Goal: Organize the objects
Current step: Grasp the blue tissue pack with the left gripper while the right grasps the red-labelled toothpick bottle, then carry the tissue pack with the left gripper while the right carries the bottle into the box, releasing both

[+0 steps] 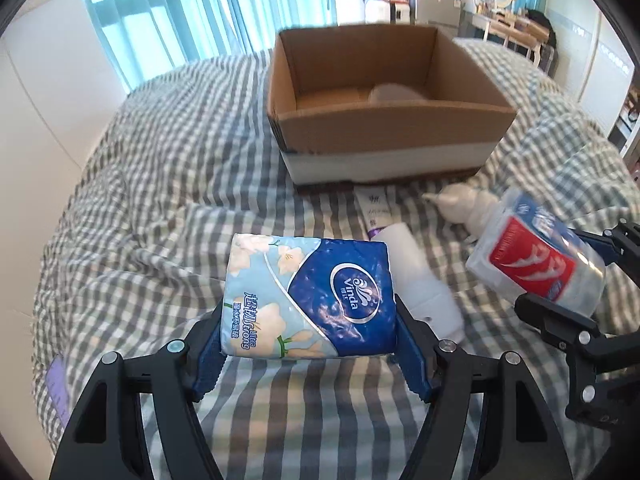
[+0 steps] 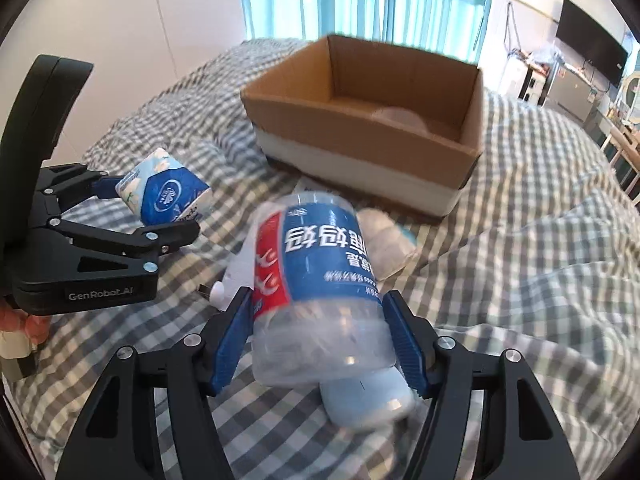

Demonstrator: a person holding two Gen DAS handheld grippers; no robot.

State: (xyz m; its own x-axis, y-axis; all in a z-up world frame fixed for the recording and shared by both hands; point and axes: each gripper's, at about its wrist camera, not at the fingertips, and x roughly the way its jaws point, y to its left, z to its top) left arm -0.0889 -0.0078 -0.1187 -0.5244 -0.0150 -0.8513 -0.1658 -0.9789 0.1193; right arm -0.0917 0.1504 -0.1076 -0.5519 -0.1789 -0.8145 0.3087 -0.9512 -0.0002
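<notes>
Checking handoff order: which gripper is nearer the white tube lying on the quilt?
Left, though by a narrow margin. The left gripper, shut on the tissue pack, sits right beside the white tube. The right gripper, holding the clear bottle, is just beyond the tube's other side.

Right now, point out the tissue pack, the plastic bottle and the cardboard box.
tissue pack (image 1: 310, 298): left wrist view, on its blue printed front.
plastic bottle (image 2: 320, 276): right wrist view, on its blue label.
cardboard box (image 1: 384, 128): left wrist view, on its near brown wall.

One cardboard box, one tissue pack, one plastic bottle (label upside down), two grippers.
</notes>
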